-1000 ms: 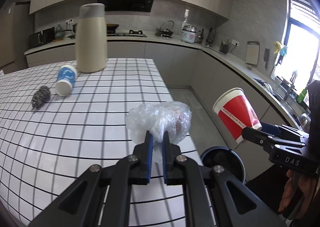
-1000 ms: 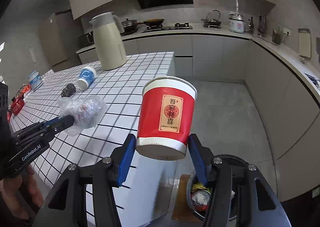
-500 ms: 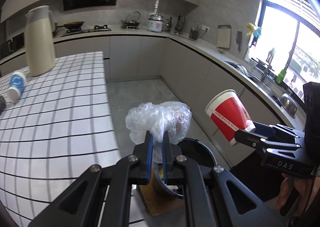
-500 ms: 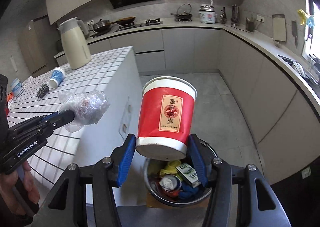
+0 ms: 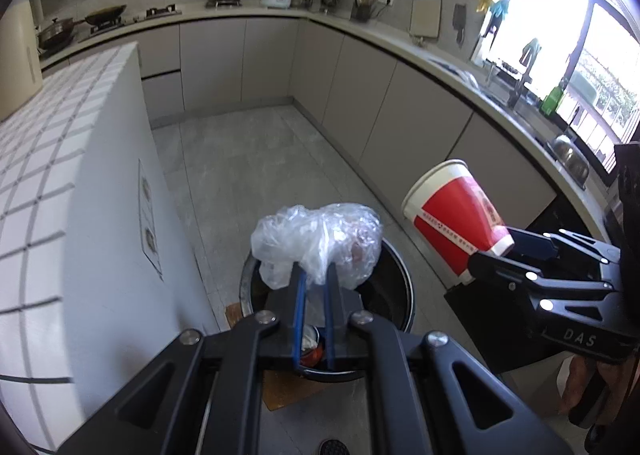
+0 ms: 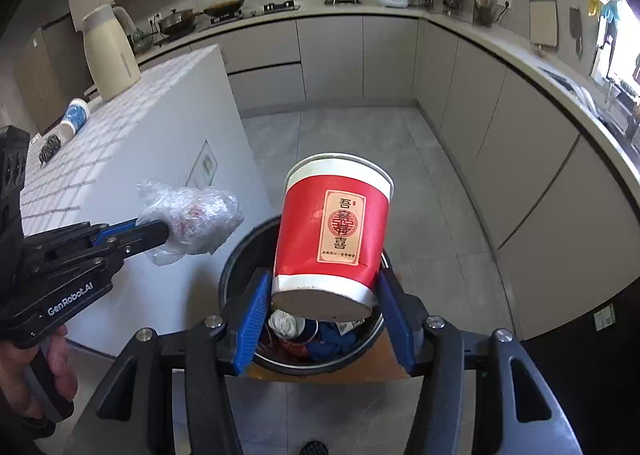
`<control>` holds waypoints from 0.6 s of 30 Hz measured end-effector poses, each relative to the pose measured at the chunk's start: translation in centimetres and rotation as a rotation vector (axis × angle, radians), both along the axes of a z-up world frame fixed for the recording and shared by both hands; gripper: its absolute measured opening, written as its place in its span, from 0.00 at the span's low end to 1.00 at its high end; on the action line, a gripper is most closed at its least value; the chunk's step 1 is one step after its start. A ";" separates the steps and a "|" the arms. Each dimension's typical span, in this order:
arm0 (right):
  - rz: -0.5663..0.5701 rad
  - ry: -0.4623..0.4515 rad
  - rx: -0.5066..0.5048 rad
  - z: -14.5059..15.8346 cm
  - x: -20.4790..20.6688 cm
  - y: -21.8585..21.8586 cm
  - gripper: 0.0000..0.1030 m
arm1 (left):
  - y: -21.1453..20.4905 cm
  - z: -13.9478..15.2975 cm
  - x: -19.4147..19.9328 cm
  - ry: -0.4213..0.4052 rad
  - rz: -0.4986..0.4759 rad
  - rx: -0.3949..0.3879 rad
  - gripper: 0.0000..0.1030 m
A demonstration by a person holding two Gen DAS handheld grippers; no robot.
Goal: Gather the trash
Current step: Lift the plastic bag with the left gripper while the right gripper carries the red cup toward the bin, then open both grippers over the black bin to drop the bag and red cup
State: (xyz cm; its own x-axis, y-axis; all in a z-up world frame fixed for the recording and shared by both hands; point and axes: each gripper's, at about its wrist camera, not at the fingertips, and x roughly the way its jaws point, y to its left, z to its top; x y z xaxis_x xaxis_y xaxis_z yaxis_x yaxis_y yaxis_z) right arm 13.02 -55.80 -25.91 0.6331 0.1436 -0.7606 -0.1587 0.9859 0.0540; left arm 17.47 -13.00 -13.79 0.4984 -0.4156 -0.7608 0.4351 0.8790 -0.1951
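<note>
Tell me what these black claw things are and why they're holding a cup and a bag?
They are grabbing tools a person holds, one in each hand. Each has a little camera looking along its two fingers, so each picture comes from one tool. The left claw pinches a crumpled plastic bag. The right claw squeezes a red paper cup. Both hang over a round trash bin on the floor, which already has rubbish inside. On the white tiled counter sit a cream jug, a blue and white cup lying on its side, and a dark scrubber.
</note>
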 end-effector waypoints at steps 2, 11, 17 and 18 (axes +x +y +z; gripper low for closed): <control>0.006 0.024 -0.001 -1.4 0.2 -0.4 0.55 | -0.5 -1.0 0.1 0.022 0.000 0.006 0.09; 0.077 0.115 -0.028 -7.2 2.3 -0.3 0.55 | -1.7 -5.1 0.4 0.102 0.021 0.042 0.09; 0.166 0.190 -0.060 -10.9 4.2 1.2 0.55 | -2.5 -7.6 1.4 0.135 0.037 0.078 0.09; 0.178 0.203 -0.069 -11.5 4.6 1.3 0.56 | -2.7 -8.1 1.6 0.152 0.031 0.080 0.10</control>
State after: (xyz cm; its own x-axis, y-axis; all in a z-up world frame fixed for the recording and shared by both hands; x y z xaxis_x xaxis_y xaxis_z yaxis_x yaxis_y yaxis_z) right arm 17.65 -54.46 -37.42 0.4362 0.1825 -0.8812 -0.3223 0.9459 0.0364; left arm 19.06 -15.74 -21.89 0.3869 -0.3375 -0.8582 0.3788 0.9066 -0.1858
